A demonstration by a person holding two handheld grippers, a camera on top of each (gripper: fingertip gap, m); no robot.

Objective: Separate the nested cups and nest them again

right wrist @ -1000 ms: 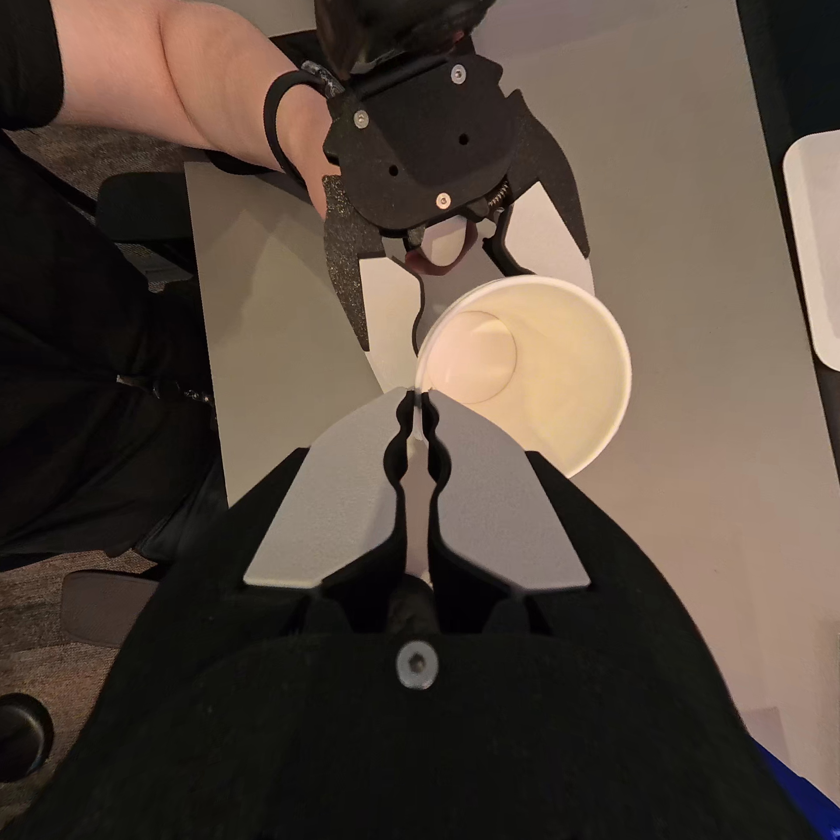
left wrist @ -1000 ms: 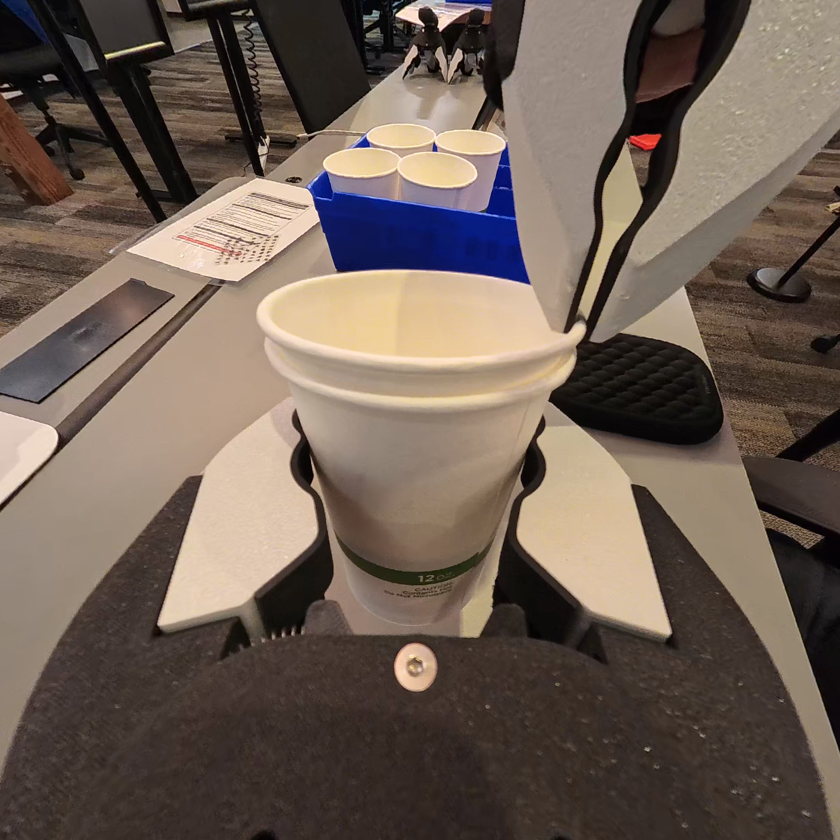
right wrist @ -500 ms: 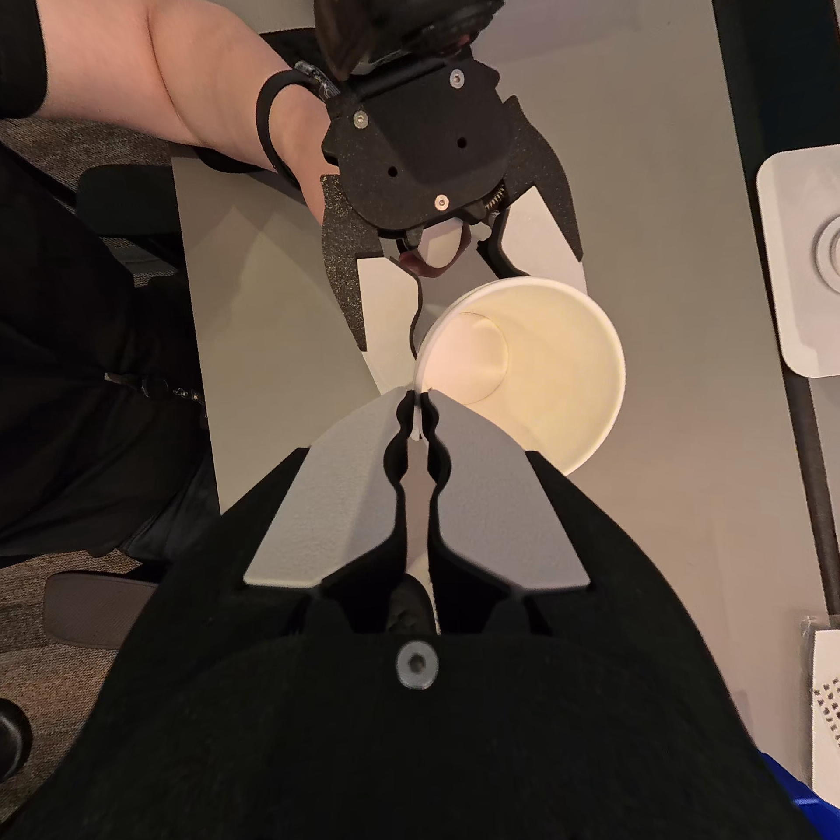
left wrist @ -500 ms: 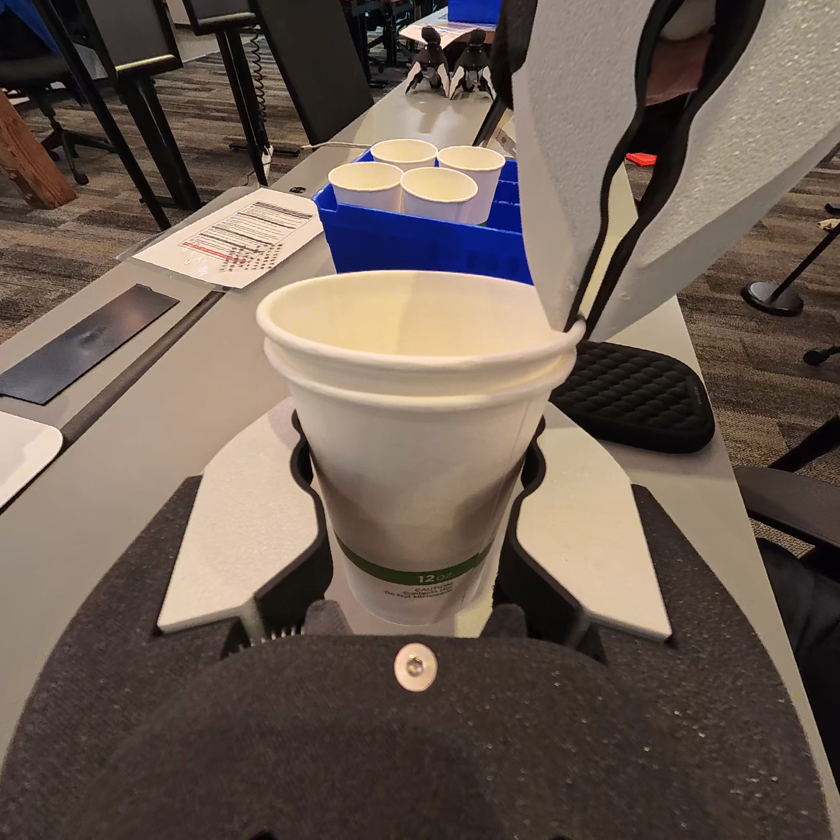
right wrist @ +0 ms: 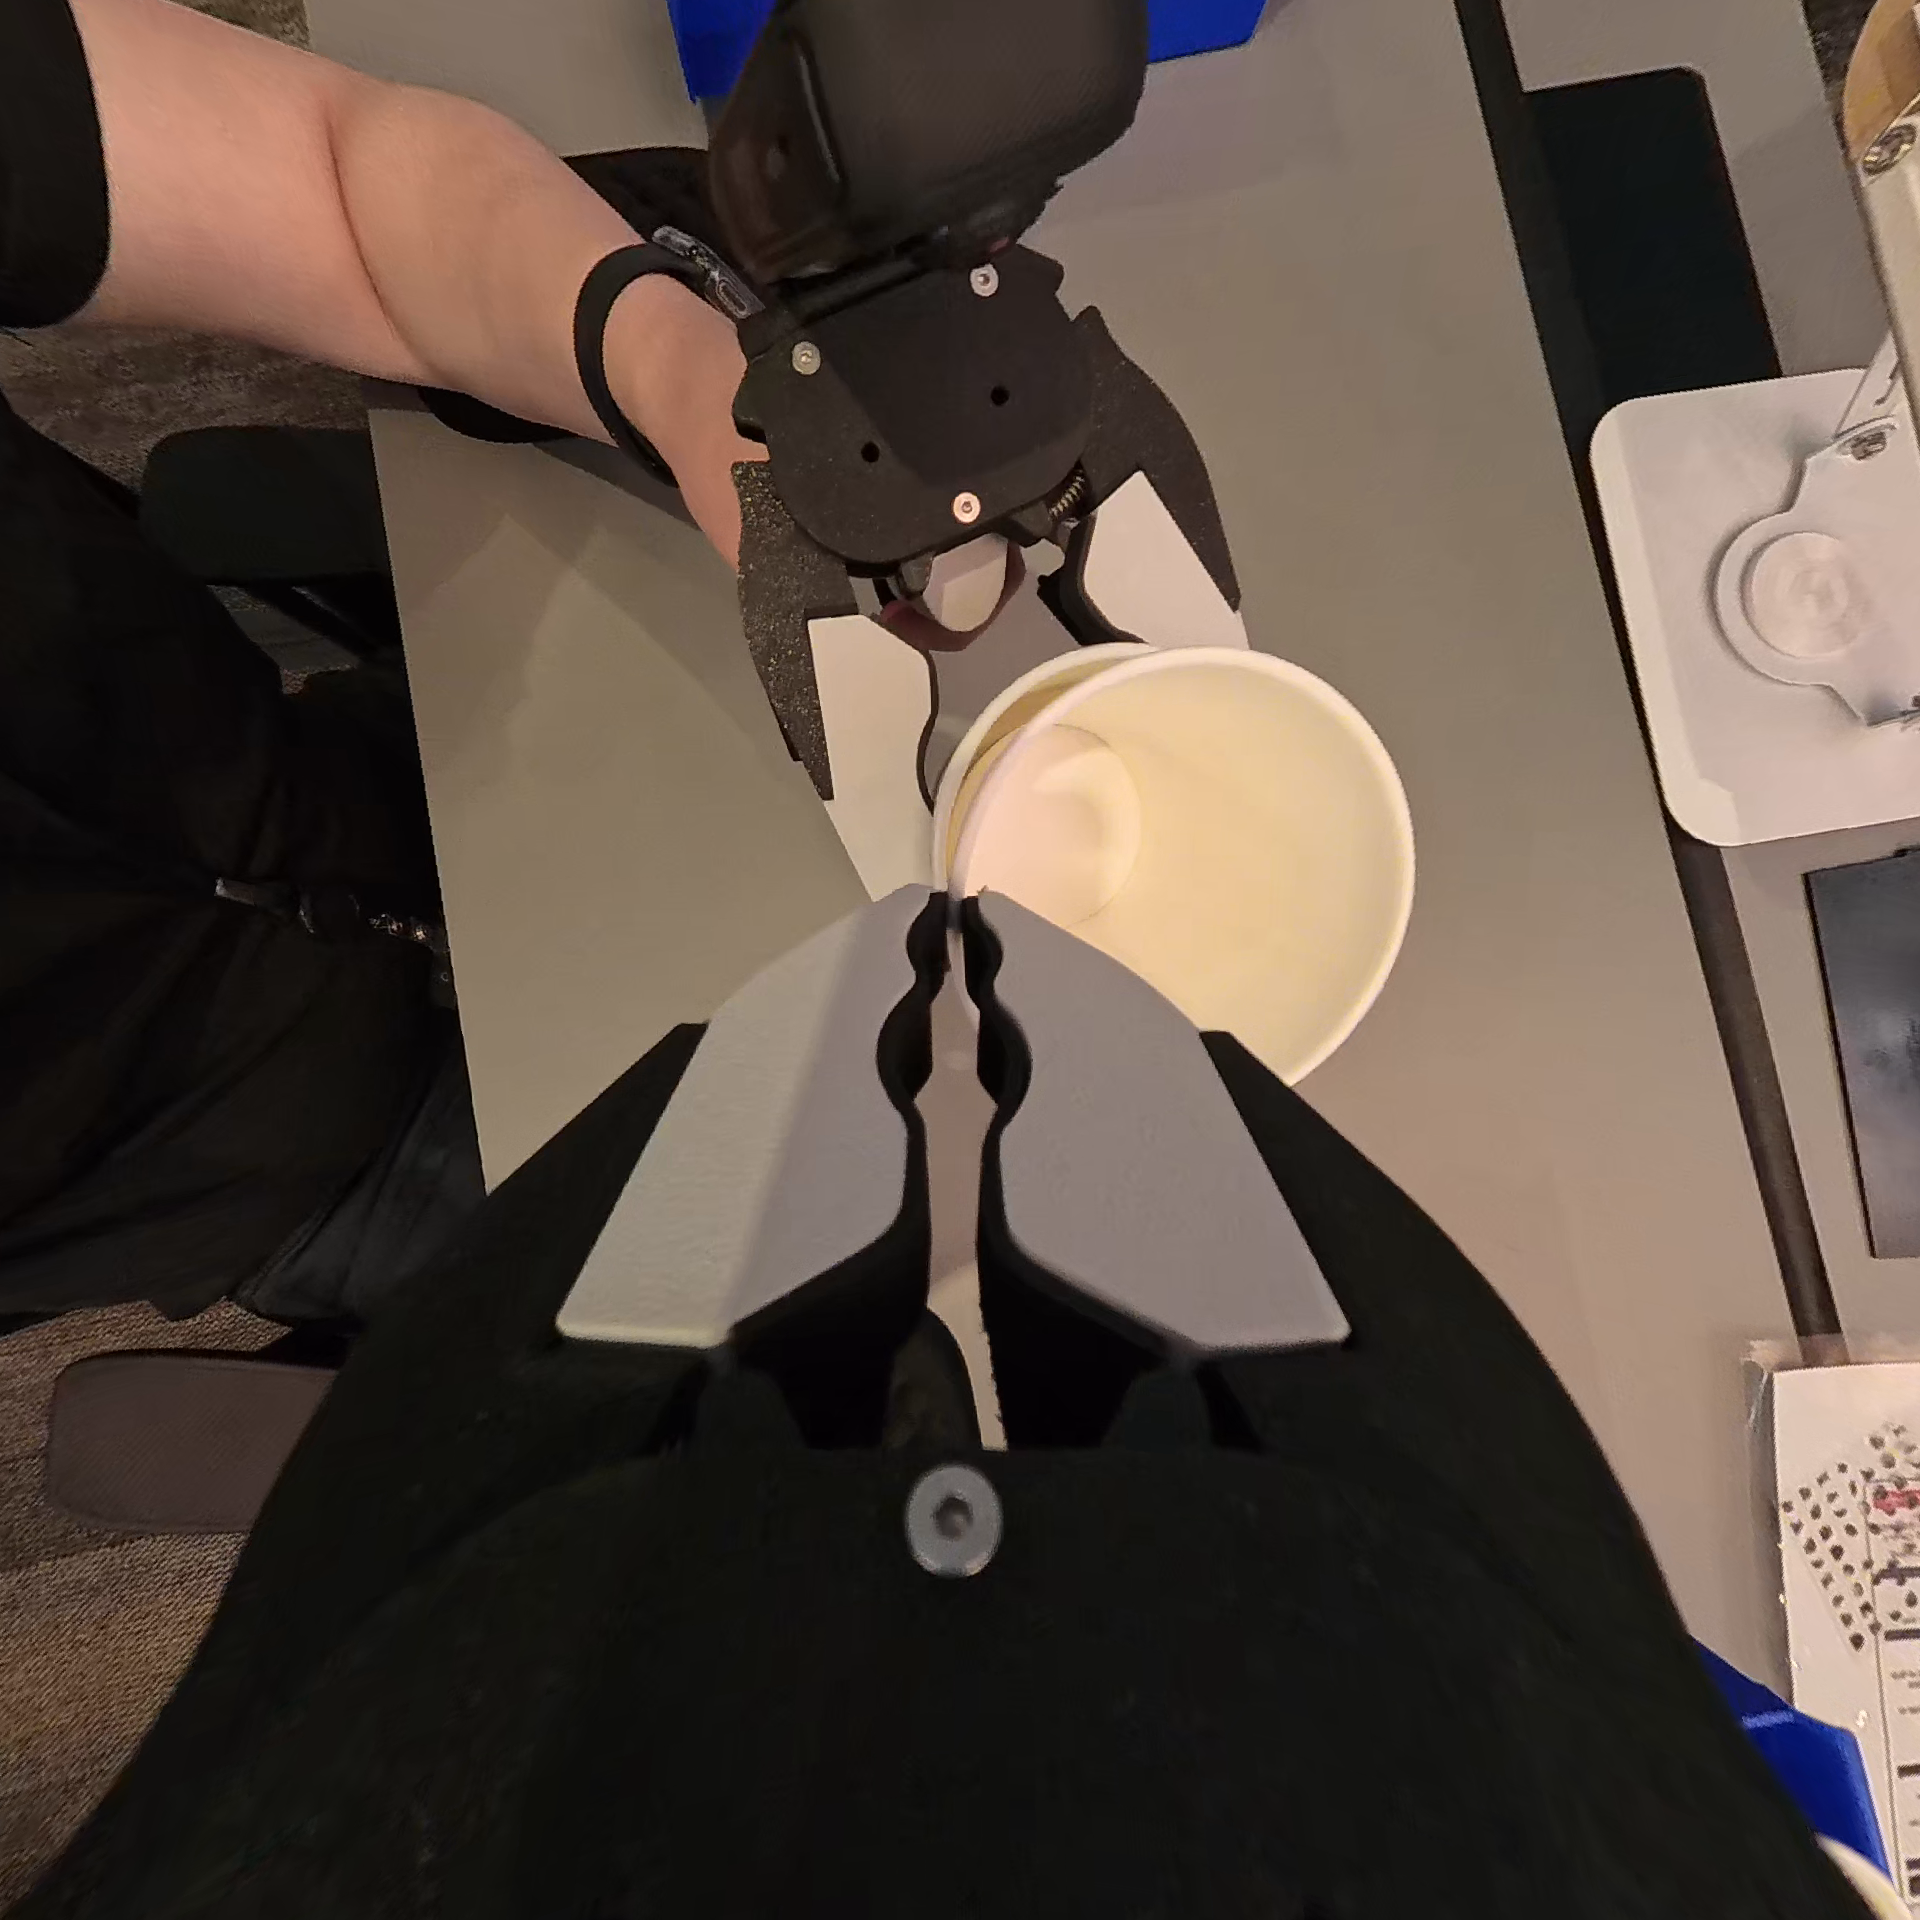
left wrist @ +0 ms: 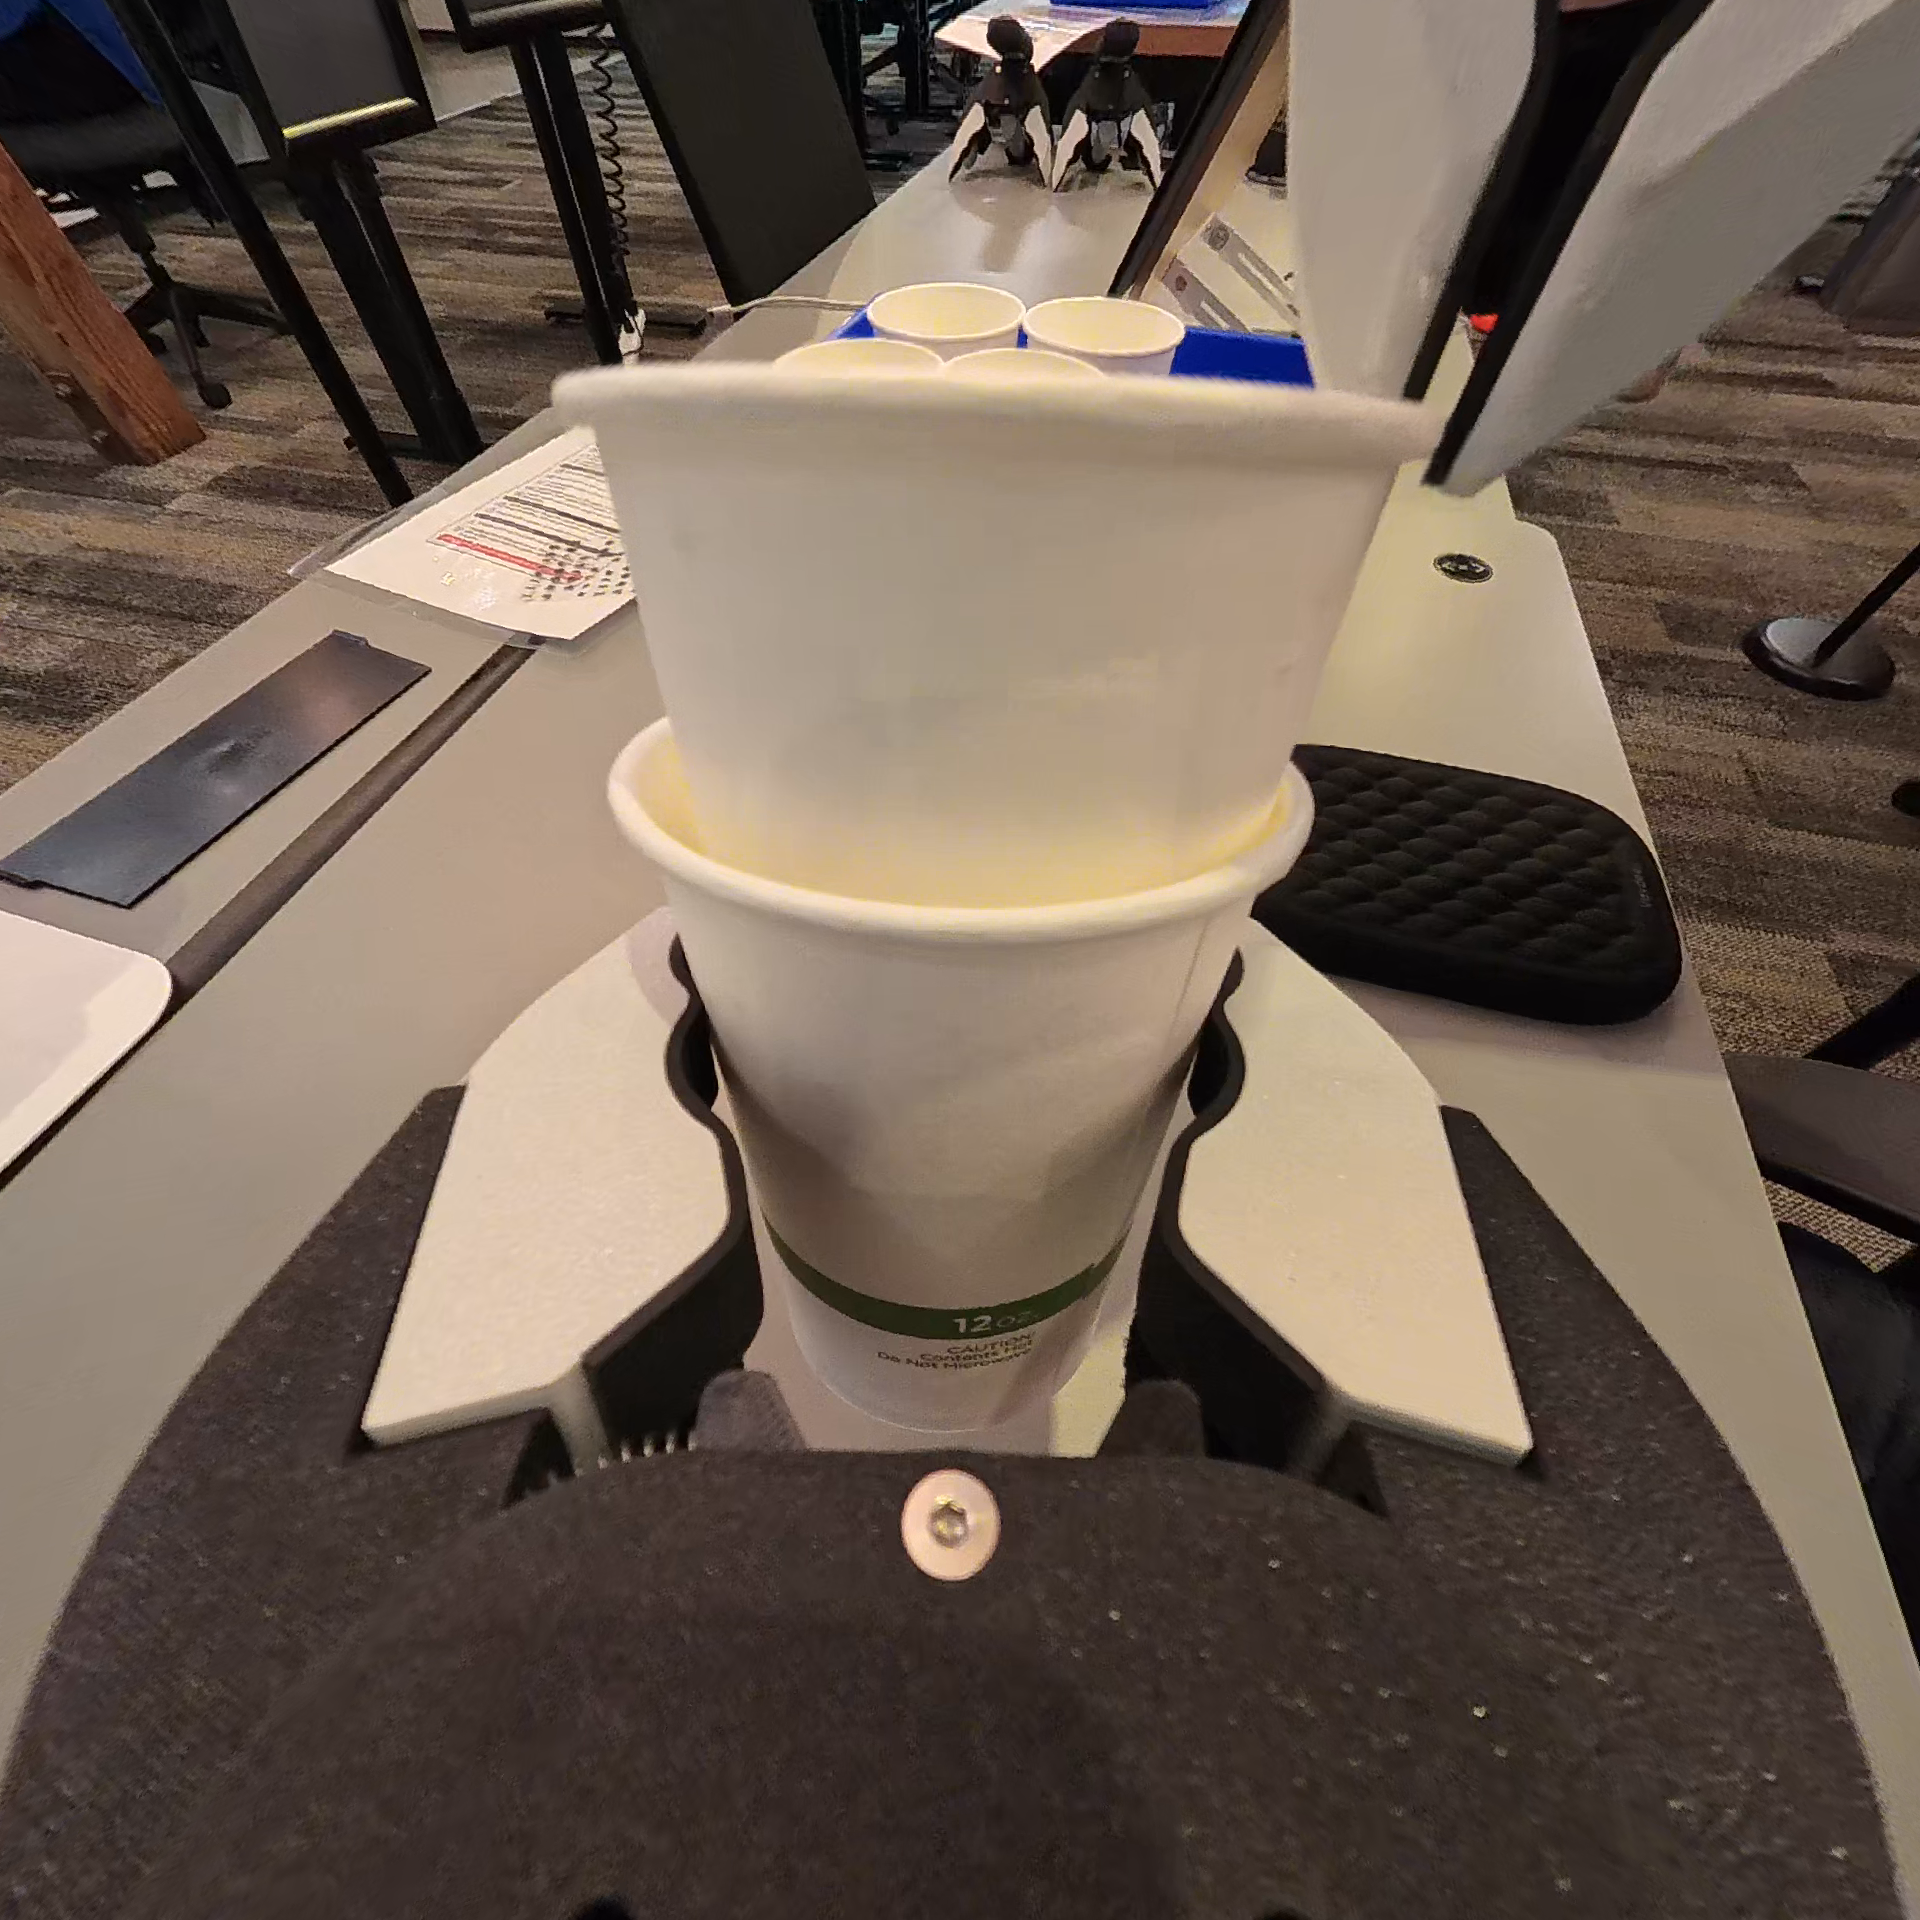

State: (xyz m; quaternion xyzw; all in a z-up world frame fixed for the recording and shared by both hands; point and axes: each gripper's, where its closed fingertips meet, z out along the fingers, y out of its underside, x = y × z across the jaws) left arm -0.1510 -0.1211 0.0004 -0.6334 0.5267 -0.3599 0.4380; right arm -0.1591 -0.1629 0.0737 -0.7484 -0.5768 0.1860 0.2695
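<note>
Cups: two nested, inner cup [left wrist: 987, 582] half out of outer cup [left wrist: 956, 1091]. Left hand-held gripper [left wrist: 951, 1122] clamps outer, right hand-held gripper [right wrist: 954, 914] pinches inner's rim. Four more cups [left wrist: 1023, 332] behind, partly hidden.

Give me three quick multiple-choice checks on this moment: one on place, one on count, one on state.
1. Where does the right gripper grip the inner cup?
A. Its base
B. Its rim
C. Its green band

2. How many cups stand in the blue bin?
A. Two
B. Four
C. Six

3. How do the two cups stand?
A. Fully nested
B. Fully apart
C. Partly pulled apart

Key: 1 B, fingertips pinch the rim edge. 2 B, four rims show behind. 3 C, the inner cup's lower part sits inside the outer cup, which the left gripper clamps.
</note>
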